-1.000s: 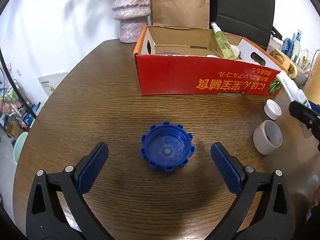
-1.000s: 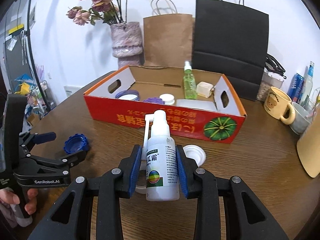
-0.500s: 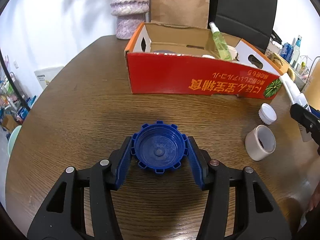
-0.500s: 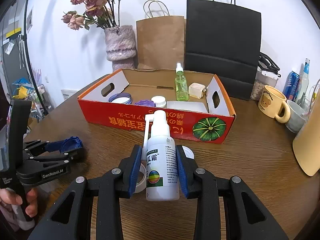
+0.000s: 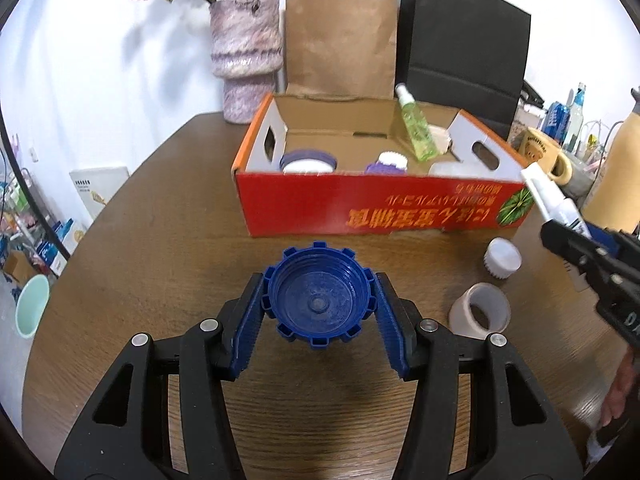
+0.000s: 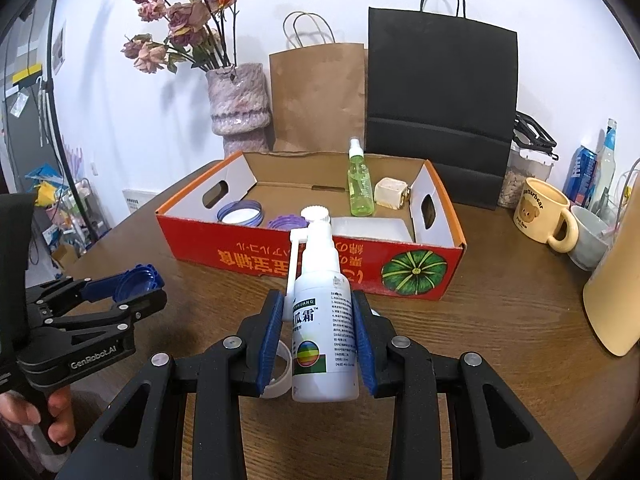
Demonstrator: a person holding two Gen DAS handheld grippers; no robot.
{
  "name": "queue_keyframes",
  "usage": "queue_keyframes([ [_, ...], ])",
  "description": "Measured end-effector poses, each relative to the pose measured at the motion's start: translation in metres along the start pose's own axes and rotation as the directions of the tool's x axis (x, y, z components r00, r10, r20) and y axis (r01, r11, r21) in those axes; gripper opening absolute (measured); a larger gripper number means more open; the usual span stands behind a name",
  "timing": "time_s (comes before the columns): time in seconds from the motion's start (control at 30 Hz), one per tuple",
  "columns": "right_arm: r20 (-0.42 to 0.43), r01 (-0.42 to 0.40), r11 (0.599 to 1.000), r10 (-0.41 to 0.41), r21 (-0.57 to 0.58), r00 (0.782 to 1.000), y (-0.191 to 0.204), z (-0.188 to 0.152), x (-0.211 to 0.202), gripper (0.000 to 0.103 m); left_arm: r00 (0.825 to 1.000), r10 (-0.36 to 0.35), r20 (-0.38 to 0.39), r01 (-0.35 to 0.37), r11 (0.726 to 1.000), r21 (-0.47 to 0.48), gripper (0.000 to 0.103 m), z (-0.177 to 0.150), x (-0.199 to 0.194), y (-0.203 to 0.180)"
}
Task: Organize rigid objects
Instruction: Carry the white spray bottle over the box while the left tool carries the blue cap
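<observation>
My left gripper (image 5: 319, 300) is shut on a blue ridged cap (image 5: 320, 298) and holds it above the wooden table, in front of the red cardboard box (image 5: 380, 204). The cap also shows in the right wrist view (image 6: 138, 278). My right gripper (image 6: 318, 330) is shut on a white spray bottle (image 6: 324, 332), upright, lifted before the box (image 6: 312, 256). The bottle's nozzle shows at the right of the left wrist view (image 5: 550, 196). The box holds a green spray bottle (image 6: 359, 184), purple lids (image 6: 240, 214), and a white block (image 6: 370, 230).
A white cap (image 5: 502, 258) and a white tape roll (image 5: 480, 312) lie on the table right of the cap. A vase of dried flowers (image 6: 238, 100), a brown bag (image 6: 318, 96) and a black bag (image 6: 440, 108) stand behind the box. Mugs (image 6: 542, 214) sit at right.
My left gripper closed on the blue cap and lifted it off the table. My right gripper rose with the white bottle and moved nearer the box.
</observation>
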State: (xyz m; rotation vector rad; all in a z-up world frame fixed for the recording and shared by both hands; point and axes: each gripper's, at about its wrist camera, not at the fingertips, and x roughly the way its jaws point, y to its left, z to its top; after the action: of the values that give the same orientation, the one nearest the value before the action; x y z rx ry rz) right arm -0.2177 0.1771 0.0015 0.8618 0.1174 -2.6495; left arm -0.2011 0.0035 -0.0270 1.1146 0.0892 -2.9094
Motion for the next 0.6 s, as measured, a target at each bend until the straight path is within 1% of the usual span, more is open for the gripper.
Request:
queue_keyframes([
  [0.2, 0.026, 0.004, 1.0, -0.004, 0.0, 1.0, 0.0, 0.011, -0.002, 0.037, 0.999, -0.016, 0.052, 0.016, 1.0, -0.008, 0.049, 0.02, -0.012, -0.006],
  [0.6, 0.084, 0.016, 1.0, -0.017, 0.017, 0.996, 0.005, 0.041, 0.009, 0.037, 0.99, -0.037, 0.133, 0.047, 0.996, -0.071, 0.049, 0.061, -0.012, -0.009],
])
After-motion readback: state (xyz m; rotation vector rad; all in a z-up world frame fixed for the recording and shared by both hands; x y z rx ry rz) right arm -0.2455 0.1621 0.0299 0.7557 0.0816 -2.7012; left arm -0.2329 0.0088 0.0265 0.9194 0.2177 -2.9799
